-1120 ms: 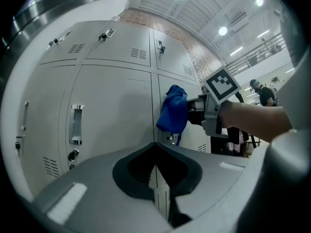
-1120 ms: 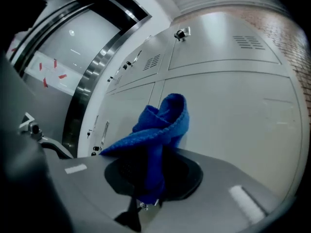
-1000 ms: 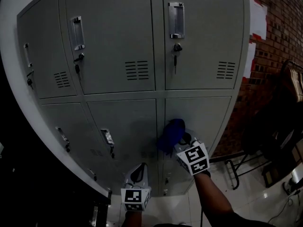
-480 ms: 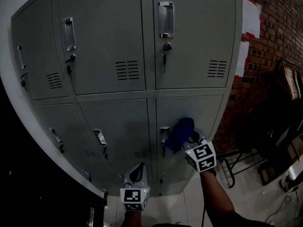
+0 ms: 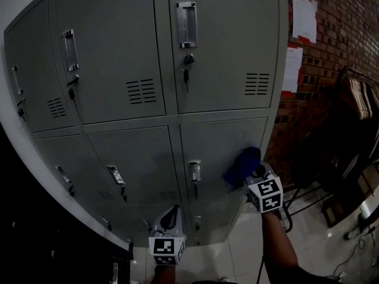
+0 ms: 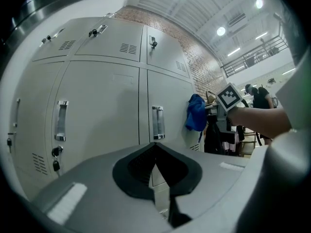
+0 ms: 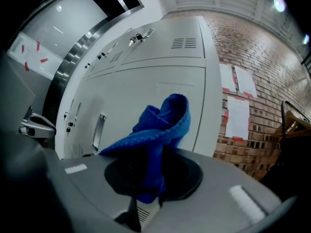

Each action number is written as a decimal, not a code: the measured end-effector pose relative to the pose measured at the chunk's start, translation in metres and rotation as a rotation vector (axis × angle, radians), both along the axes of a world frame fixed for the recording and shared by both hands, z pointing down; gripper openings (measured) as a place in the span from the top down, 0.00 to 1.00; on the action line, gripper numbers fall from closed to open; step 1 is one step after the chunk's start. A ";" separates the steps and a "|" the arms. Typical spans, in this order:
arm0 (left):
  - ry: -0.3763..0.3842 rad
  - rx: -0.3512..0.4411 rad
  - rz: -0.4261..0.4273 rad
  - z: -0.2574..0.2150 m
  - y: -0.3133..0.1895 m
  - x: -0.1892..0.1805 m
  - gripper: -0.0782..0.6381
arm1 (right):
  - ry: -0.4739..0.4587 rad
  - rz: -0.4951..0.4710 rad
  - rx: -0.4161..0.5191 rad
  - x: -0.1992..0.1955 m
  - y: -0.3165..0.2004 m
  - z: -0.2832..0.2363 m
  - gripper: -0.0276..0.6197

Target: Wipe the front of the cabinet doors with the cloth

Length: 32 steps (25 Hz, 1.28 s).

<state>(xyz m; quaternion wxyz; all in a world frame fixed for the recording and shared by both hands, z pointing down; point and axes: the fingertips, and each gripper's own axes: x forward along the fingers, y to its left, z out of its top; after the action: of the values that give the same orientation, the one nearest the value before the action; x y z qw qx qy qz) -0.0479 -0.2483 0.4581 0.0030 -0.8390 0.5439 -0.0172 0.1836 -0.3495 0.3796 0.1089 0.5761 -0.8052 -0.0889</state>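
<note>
Across the grey cabinet doors, the right tool has swept its blue cloth from beside the lower door's handle out to that door's right edge, jaws clamped on the bunched fabric. The left tool hangs low, jaws together on nothing. To wipe well, I'd keep the wad pressed on and run overlapping passes back across, skirting the handle; the cloth's long axis runs from the jaws toward the door, free end uppermost.

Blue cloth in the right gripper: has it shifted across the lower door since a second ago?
Yes. The blue cloth has slid rightward, away from the metal door handle.
</note>
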 end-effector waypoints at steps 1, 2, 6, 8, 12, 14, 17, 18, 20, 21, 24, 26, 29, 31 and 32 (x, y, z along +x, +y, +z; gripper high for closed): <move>-0.004 0.001 0.000 0.000 0.000 0.002 0.87 | 0.004 0.011 0.002 0.006 0.000 0.000 0.86; -0.009 0.003 0.002 -0.001 0.000 0.004 0.87 | 0.008 0.022 0.003 0.012 0.000 0.000 0.86; -0.033 0.002 0.014 -0.001 0.004 0.012 0.87 | 0.005 0.064 0.005 0.033 0.000 0.003 0.86; -0.038 0.001 0.014 -0.001 0.005 0.013 0.87 | 0.005 0.083 0.002 0.041 0.000 0.004 0.86; -0.038 0.000 0.012 0.000 0.007 0.013 0.87 | 0.007 0.131 -0.012 0.057 0.000 0.008 0.86; -0.040 -0.002 0.012 0.001 0.007 0.012 0.87 | -0.003 0.136 -0.002 0.055 0.004 0.005 0.86; -0.040 -0.006 0.015 0.002 0.008 0.010 0.87 | -0.013 0.052 0.038 0.023 0.011 -0.003 0.86; -0.040 -0.005 0.014 0.002 0.008 0.009 0.87 | -0.002 0.012 0.044 0.007 0.012 -0.004 0.86; -0.037 -0.004 0.010 0.000 0.007 0.005 0.87 | 0.026 -0.069 0.042 -0.029 0.012 -0.002 0.86; -0.036 -0.003 0.008 0.000 0.007 0.003 0.87 | 0.036 -0.106 0.038 -0.048 0.013 0.000 0.86; -0.036 -0.002 0.001 0.000 0.008 -0.006 0.87 | 0.027 -0.183 0.024 -0.096 0.015 0.007 0.86; -0.034 -0.003 -0.009 0.000 0.009 -0.014 0.87 | 0.016 -0.213 0.005 -0.121 0.015 0.014 0.86; -0.031 -0.001 -0.032 -0.001 0.011 -0.030 0.87 | 0.003 -0.235 -0.033 -0.150 0.013 0.026 0.86; -0.030 -0.001 -0.044 -0.001 0.011 -0.038 0.87 | 0.007 -0.249 -0.055 -0.165 0.013 0.033 0.86; -0.029 -0.002 -0.049 -0.001 0.011 -0.042 0.87 | 0.018 -0.249 -0.064 -0.170 0.012 0.037 0.86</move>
<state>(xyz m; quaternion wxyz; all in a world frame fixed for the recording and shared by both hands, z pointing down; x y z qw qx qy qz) -0.0900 -0.2369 0.4574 0.0096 -0.8252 0.5640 -0.0297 0.0133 -0.3379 0.4162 0.1222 0.4670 -0.8720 -0.0812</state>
